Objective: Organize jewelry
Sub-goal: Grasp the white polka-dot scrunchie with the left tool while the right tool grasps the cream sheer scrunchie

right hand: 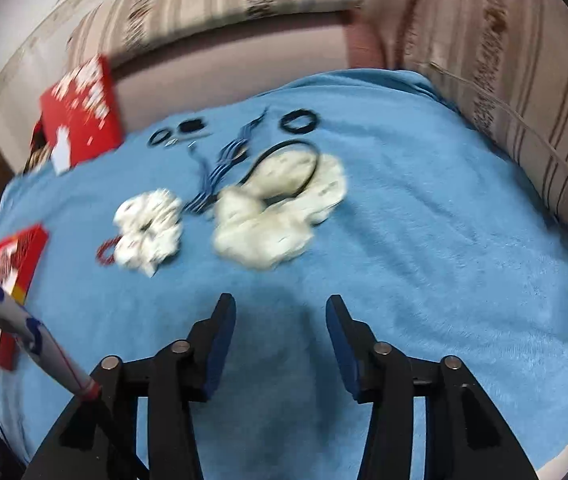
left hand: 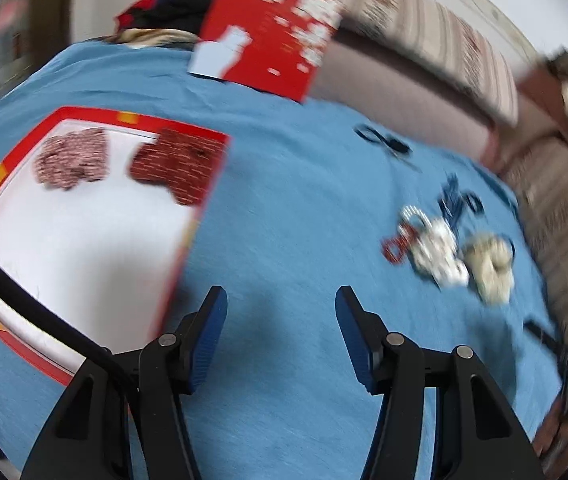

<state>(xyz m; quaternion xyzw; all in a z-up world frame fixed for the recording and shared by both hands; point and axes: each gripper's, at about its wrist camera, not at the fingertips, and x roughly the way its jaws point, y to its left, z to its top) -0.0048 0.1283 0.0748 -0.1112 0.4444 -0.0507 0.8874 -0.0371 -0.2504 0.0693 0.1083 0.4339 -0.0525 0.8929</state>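
Observation:
A red-rimmed box (left hand: 84, 114) with a white floor lies on the blue cloth at left; it holds a pink-white beaded piece (left hand: 70, 158) and a dark red beaded piece (left hand: 178, 166). My left gripper (left hand: 281, 300) is open and empty over the cloth, right of the box. A jewelry pile lies further right: a red bracelet (left hand: 398, 246), a white piece (left hand: 438, 250), a cream piece (left hand: 490, 260), blue strands (left hand: 454, 200). My right gripper (right hand: 280, 308) is open and empty, short of the cream piece (right hand: 272, 216), white piece (right hand: 148, 226) and blue strands (right hand: 220, 168).
The red box lid (left hand: 272, 36) leans at the cloth's far edge. Black rings (right hand: 299, 121) and small dark hoops (right hand: 178, 132) lie beyond the pile. A striped sofa (right hand: 504, 60) borders the cloth at the back and right. The box corner (right hand: 16, 268) shows at left.

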